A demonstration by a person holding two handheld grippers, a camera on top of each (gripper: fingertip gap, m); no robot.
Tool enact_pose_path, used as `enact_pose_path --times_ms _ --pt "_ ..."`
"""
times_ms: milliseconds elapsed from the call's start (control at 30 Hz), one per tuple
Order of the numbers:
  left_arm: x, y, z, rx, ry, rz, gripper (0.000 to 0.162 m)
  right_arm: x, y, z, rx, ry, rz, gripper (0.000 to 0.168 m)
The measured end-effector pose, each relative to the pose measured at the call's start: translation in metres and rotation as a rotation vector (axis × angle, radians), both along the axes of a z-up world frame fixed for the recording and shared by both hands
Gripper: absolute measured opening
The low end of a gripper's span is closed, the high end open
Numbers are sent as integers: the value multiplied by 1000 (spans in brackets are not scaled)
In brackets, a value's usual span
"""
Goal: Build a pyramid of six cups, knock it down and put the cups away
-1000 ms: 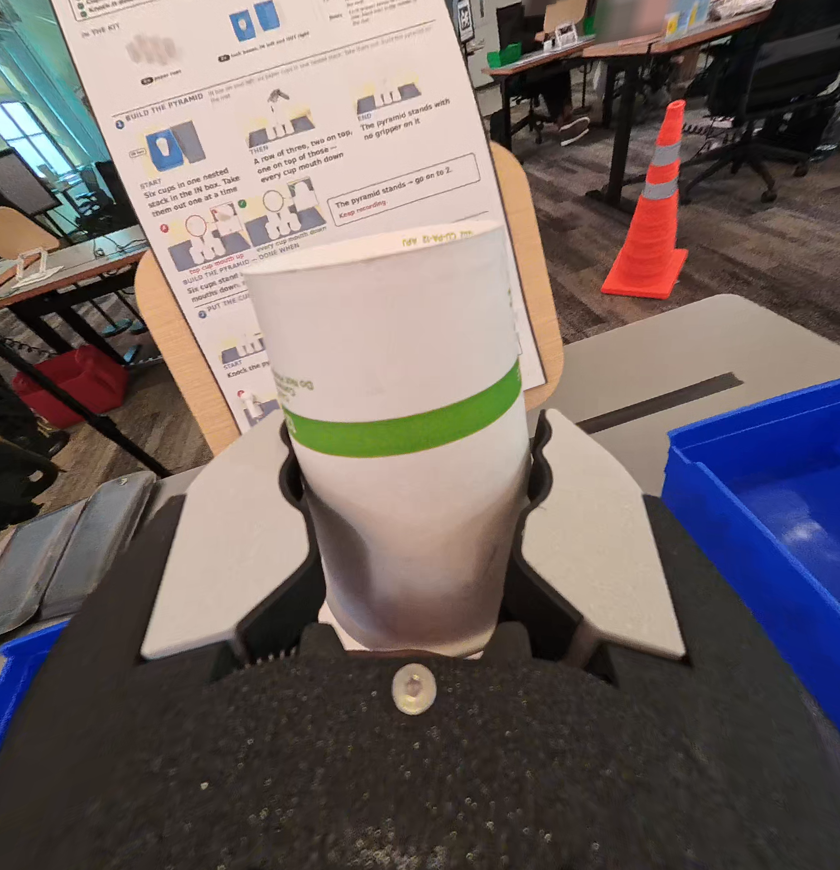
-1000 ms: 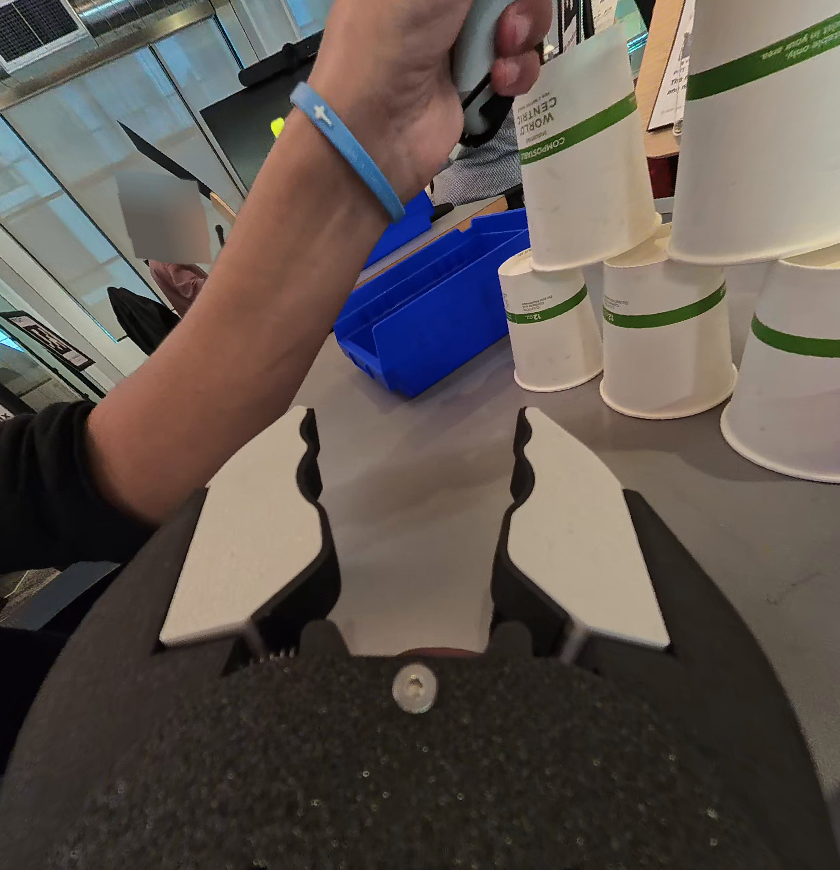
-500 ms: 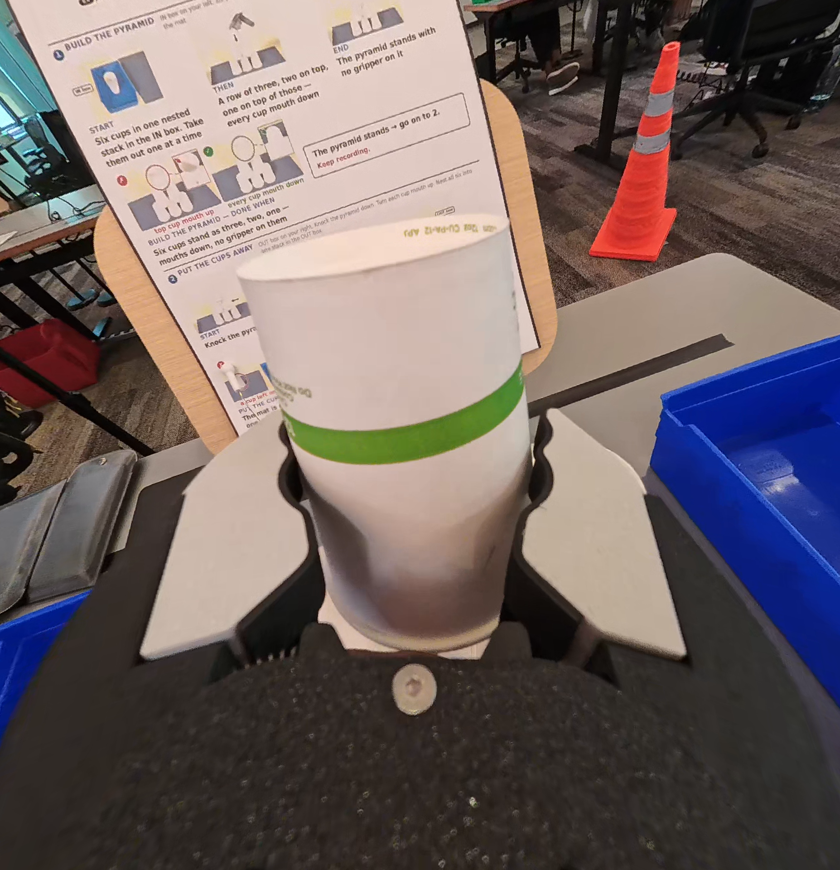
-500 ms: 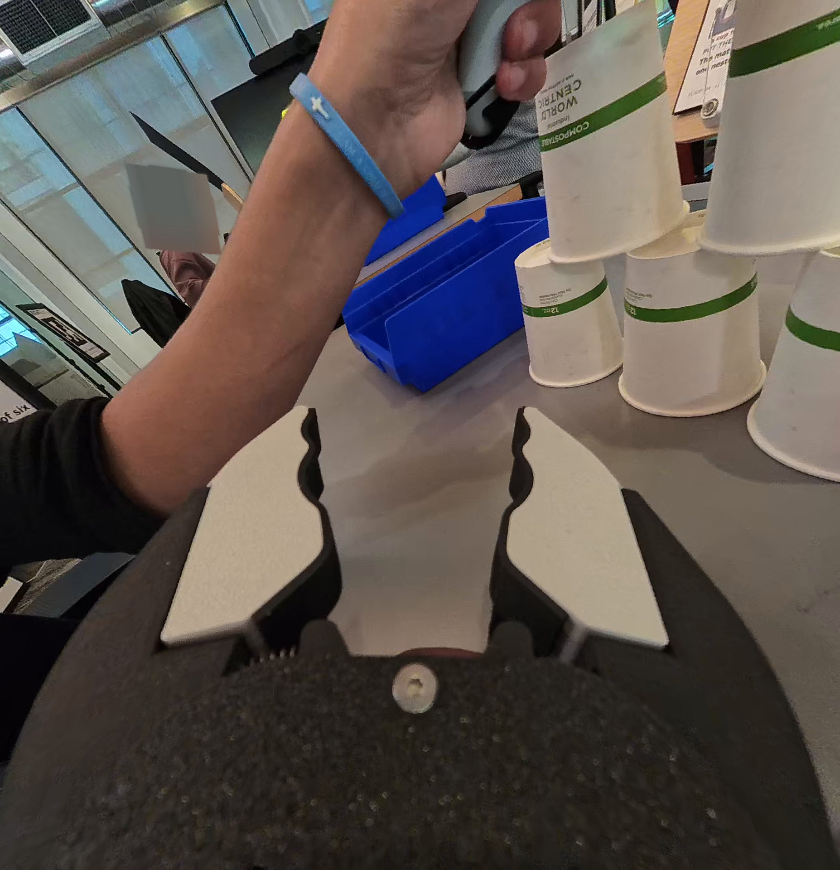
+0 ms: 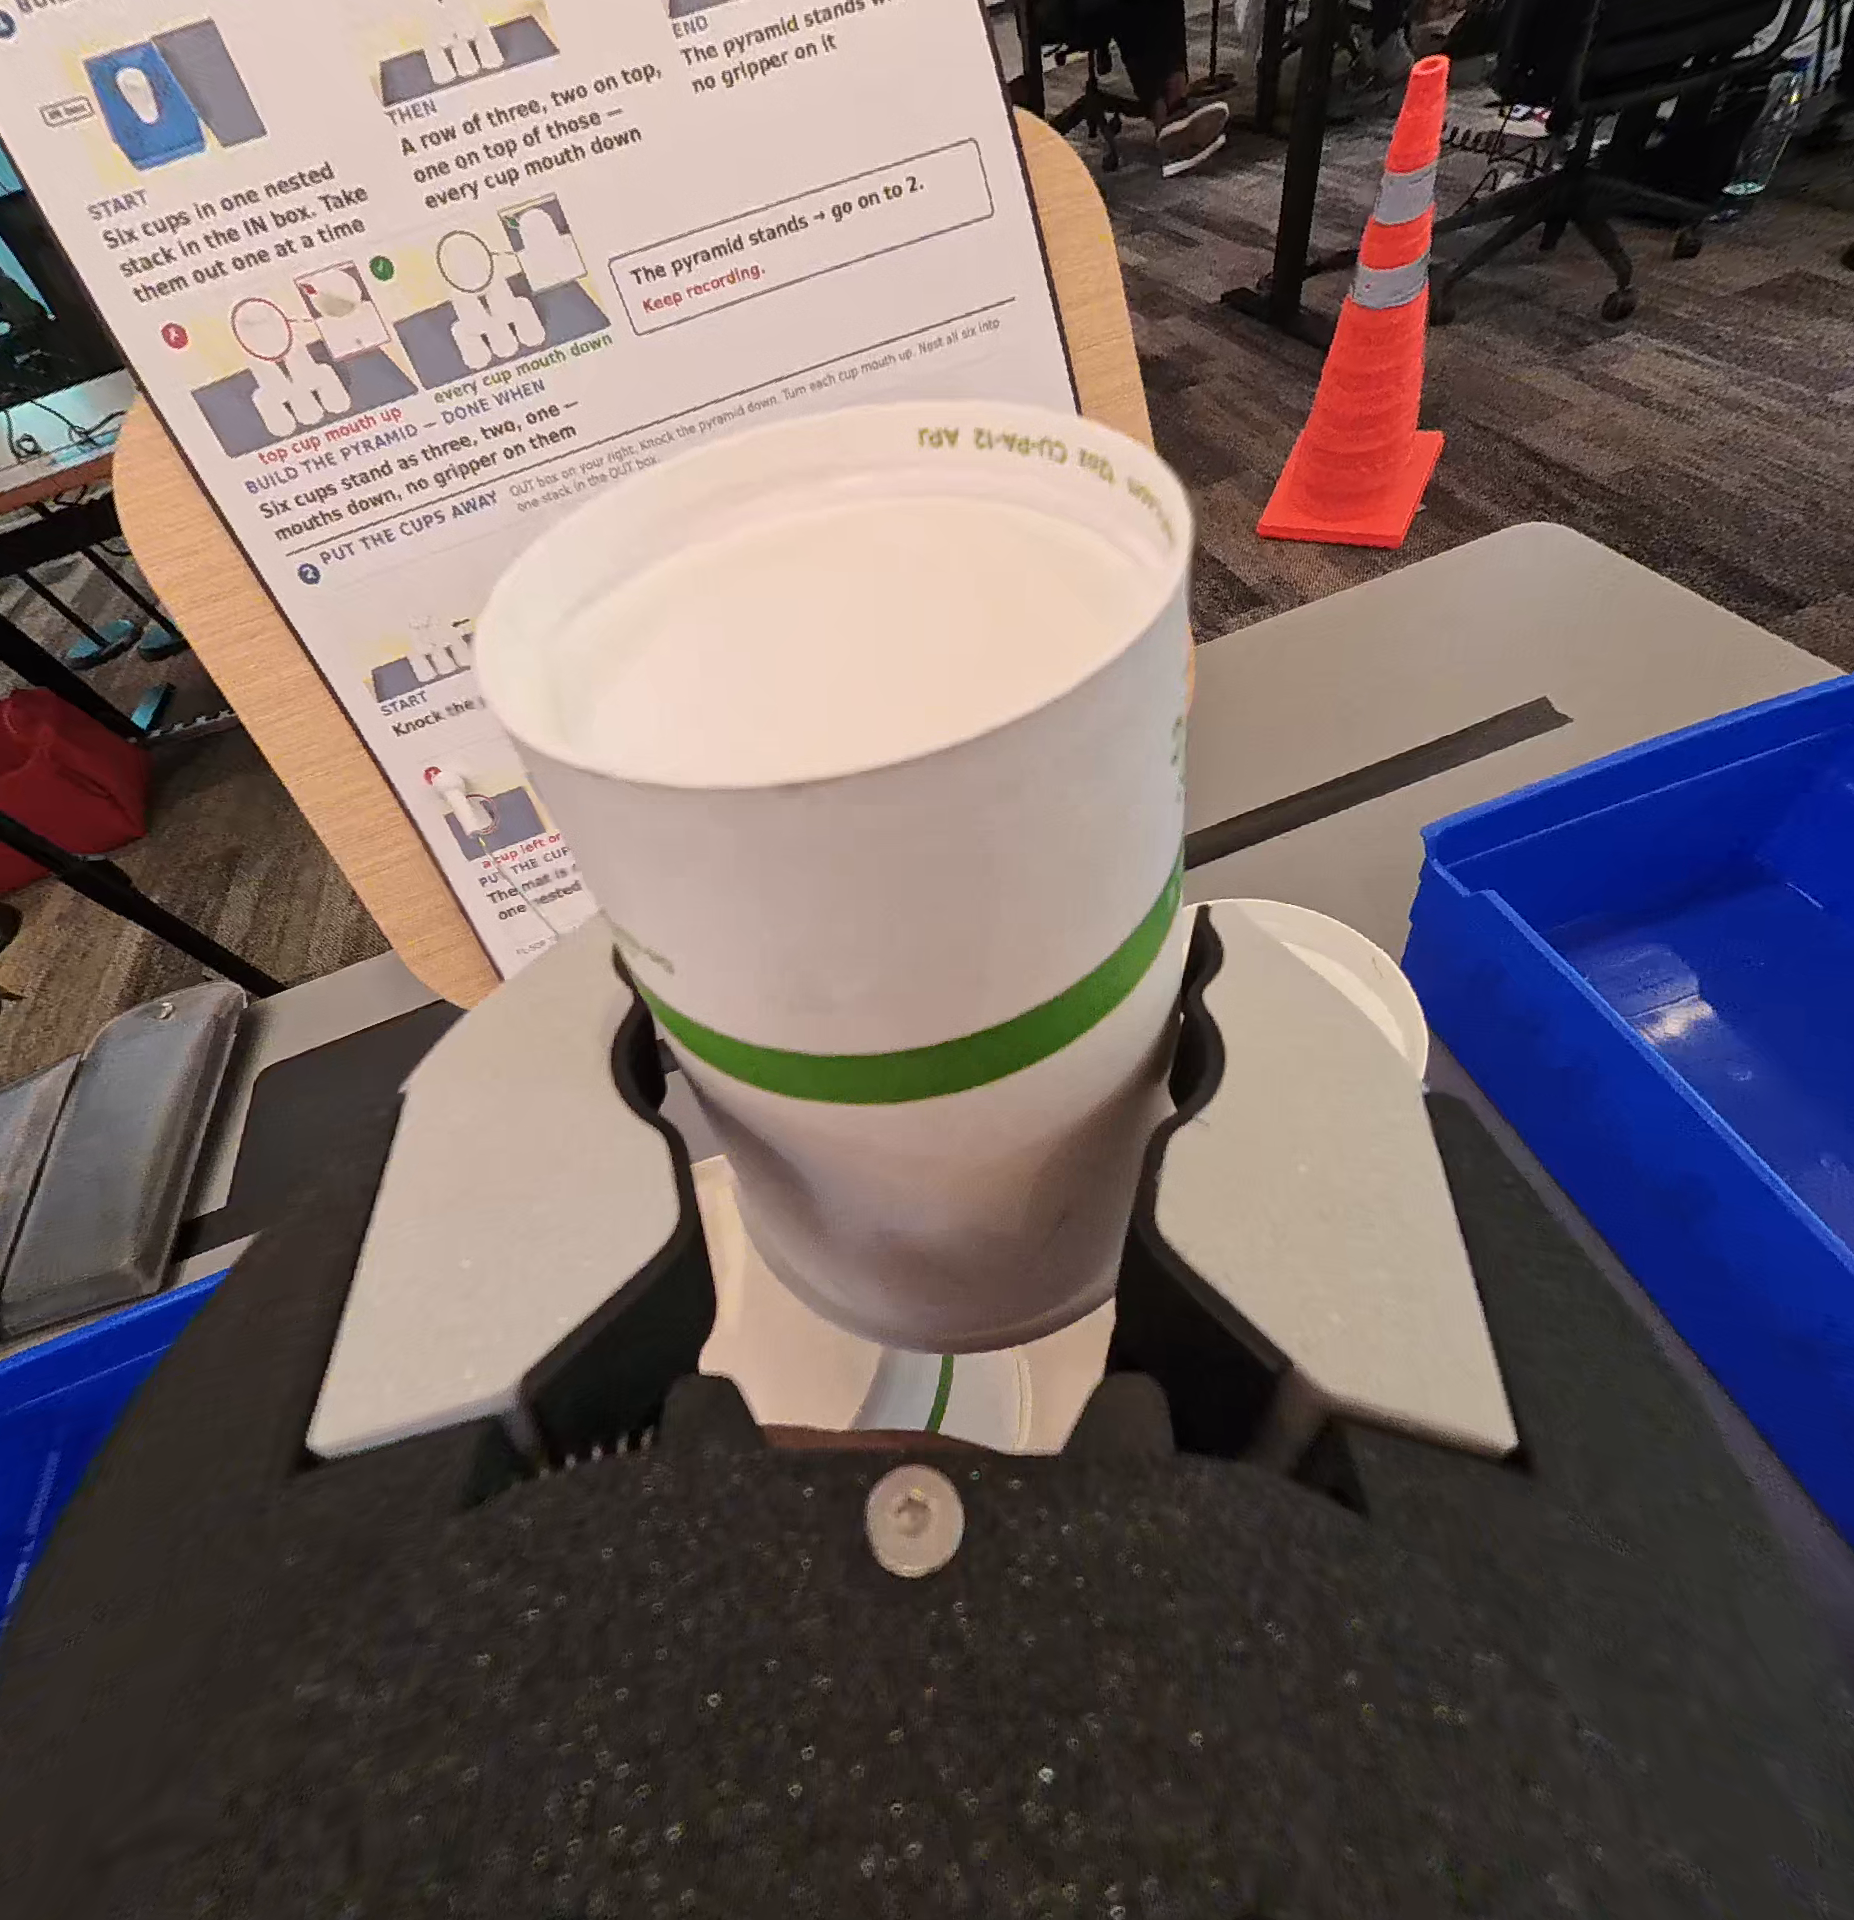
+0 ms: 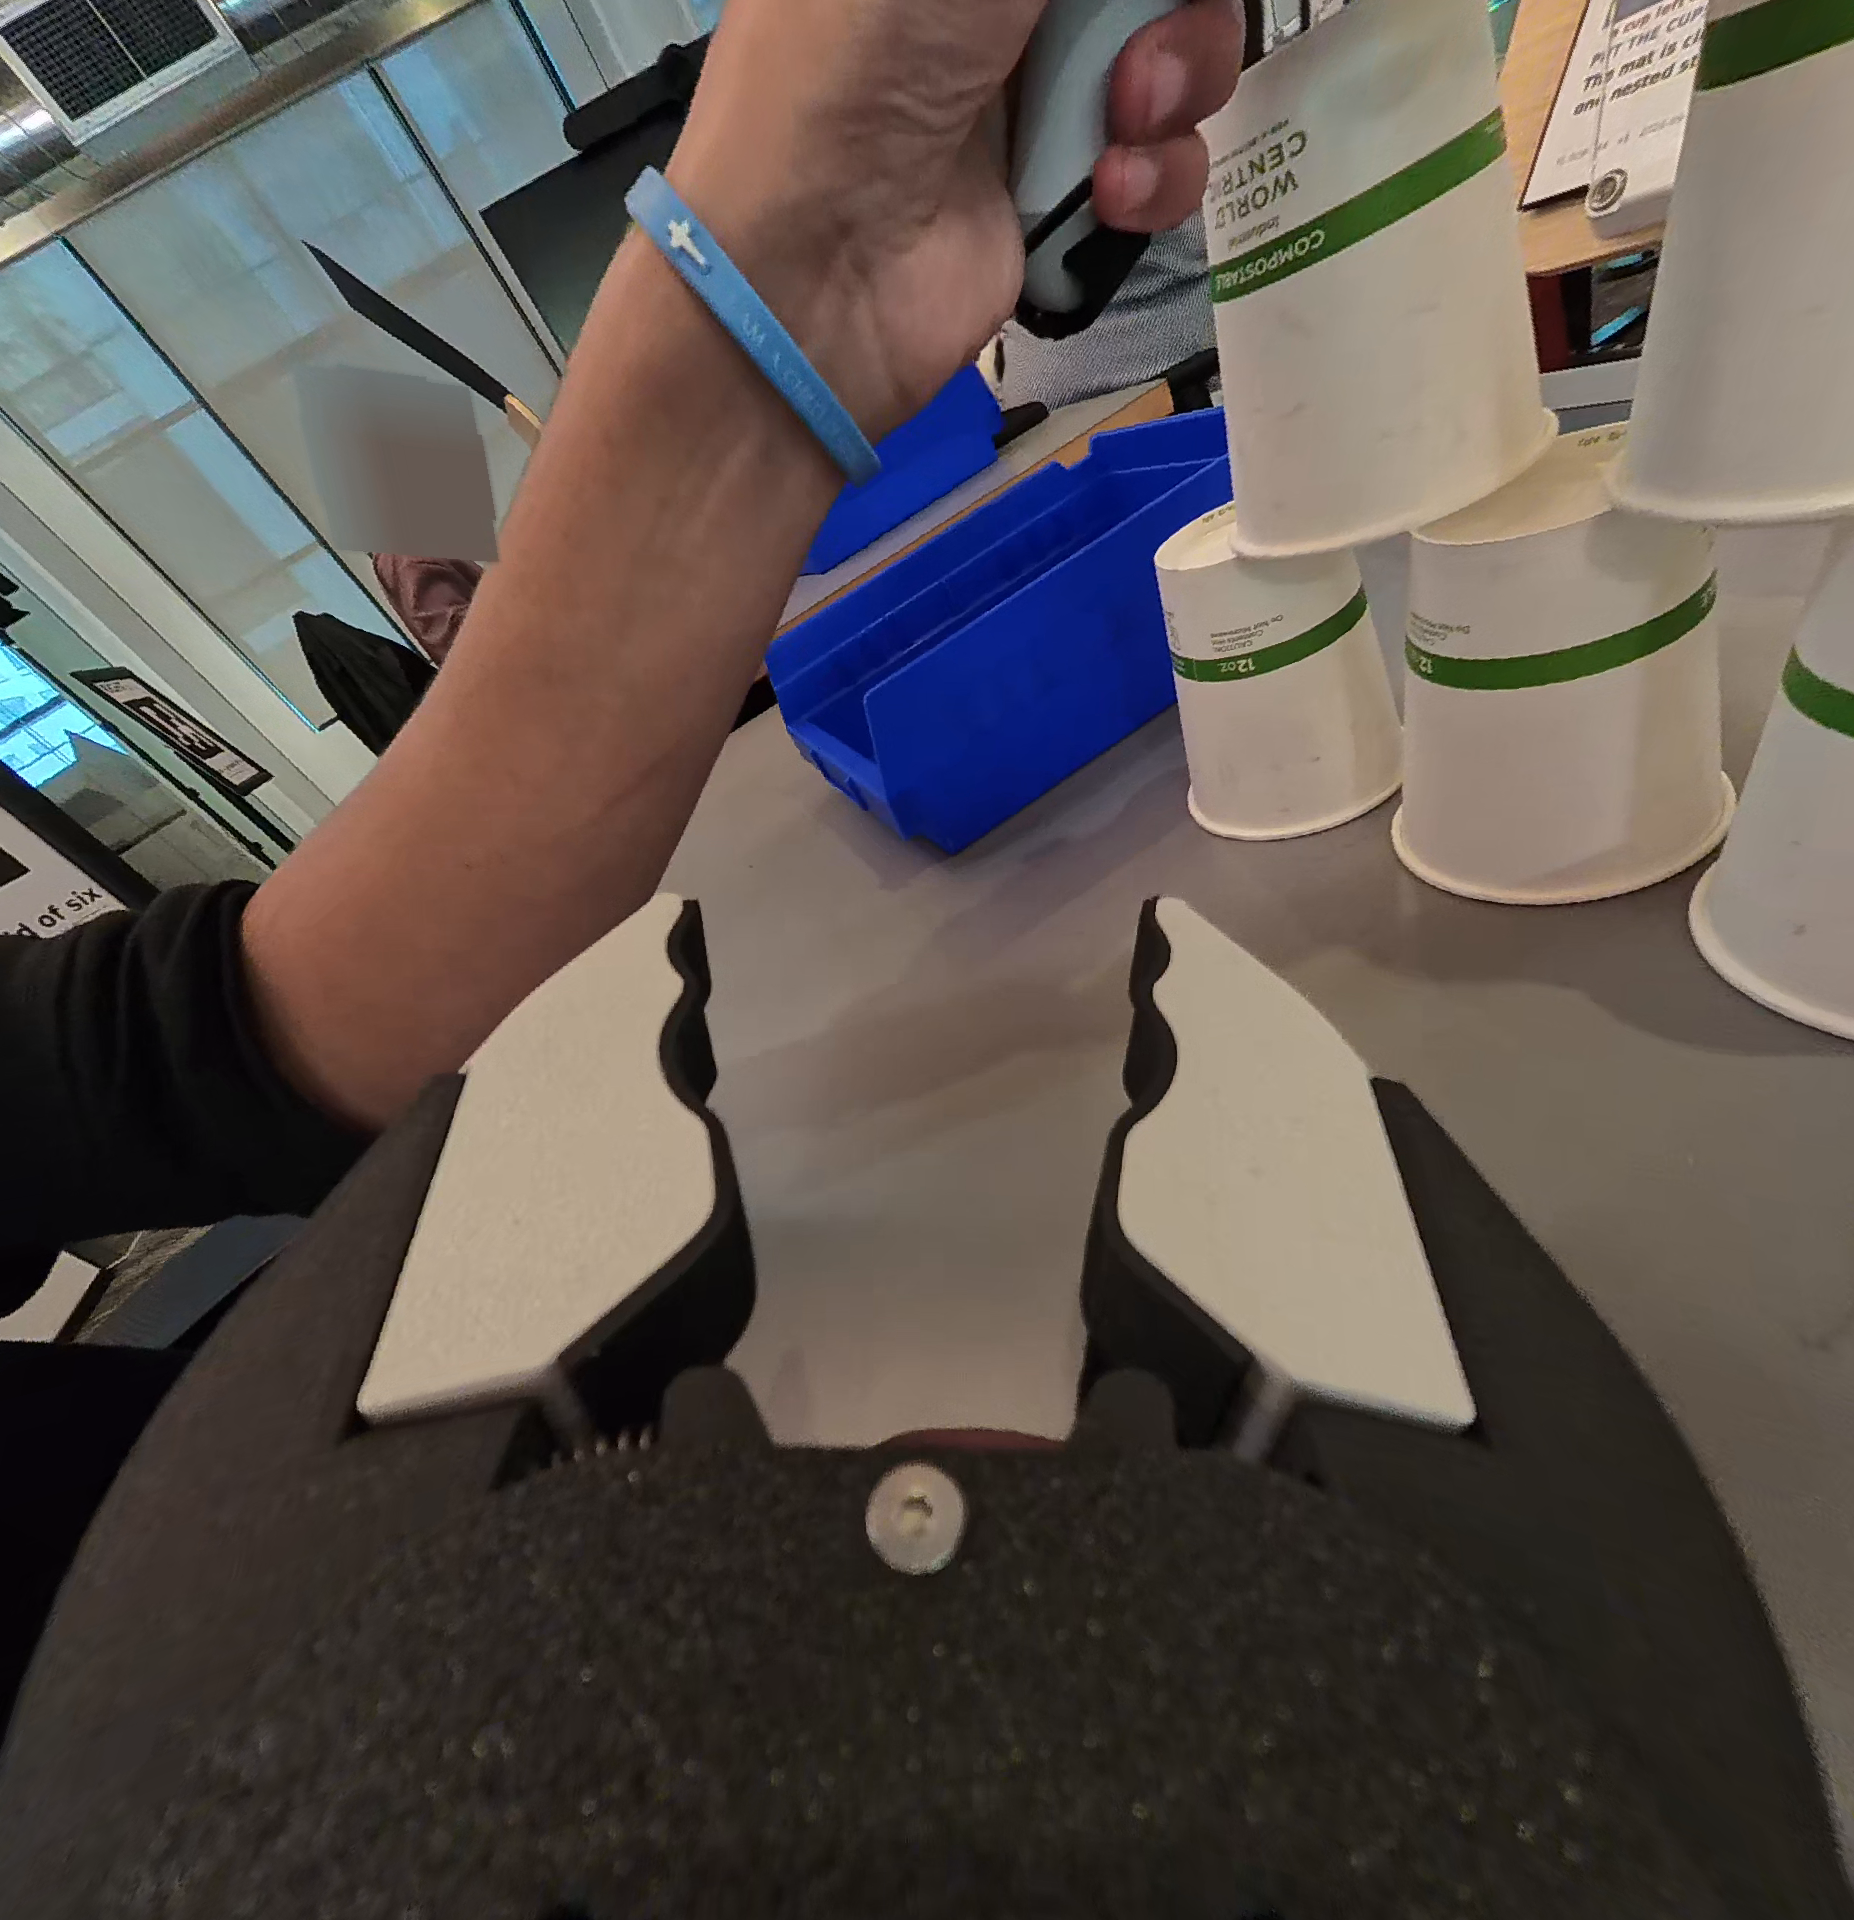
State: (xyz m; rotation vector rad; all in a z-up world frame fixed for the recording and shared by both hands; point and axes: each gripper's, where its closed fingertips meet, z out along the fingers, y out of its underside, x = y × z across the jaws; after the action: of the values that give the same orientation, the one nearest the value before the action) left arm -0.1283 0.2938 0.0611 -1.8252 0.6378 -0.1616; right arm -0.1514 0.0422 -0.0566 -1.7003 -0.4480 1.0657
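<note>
Grey table point(image 6: 902, 1039) between parted right tongs point(image 6: 918, 925)

The left gripper point(image 5: 907, 1049) squeezes a white paper cup point(image 5: 861, 852) with a green stripe between its two fingers point(image 5: 533, 1195). The cup is upside down, its flat bottom up and tipped a little. Past the right finger peeks another cup point(image 5: 1349, 987). A blue bin point(image 5: 1671, 997) sits further right.

Left wrist view: looks forward and down along its fingers, close on the held cup point(image 5: 881, 894), facing the instruction sheet point(image 5: 549, 312).
Right wrist view: low over the table point(image 6: 902, 997), facing the cup pyramid point(image 6: 1474, 644) ahead and to the right.
Shared: the cups and grey table.
</note>
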Motion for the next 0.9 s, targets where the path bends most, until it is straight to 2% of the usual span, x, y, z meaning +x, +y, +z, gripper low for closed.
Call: enact_pose_path --times_ms 333,500,600,733,833,900 --pt "-3 -3 8 12 -9 -16 101 -2 0 -4 -14 -7 11 78" --pt "-8 -20 21 27 -29 -64 106 1 2 -3 -8 -9 -6 78" --pt "-22 -38 33 50 -32 -96 106 11 7 0 7 -12 -59 78" --pt "-66 -61 45 87 7 -91 104 28 15 1 44 -55 -156 79" --pt "-95 -89 31 35 -3 -135 102 38 19 3 70 -87 -221 79" --pt "-111 -114 5 -18 -11 -175 98 42 21 3 89 -126 -264 80"
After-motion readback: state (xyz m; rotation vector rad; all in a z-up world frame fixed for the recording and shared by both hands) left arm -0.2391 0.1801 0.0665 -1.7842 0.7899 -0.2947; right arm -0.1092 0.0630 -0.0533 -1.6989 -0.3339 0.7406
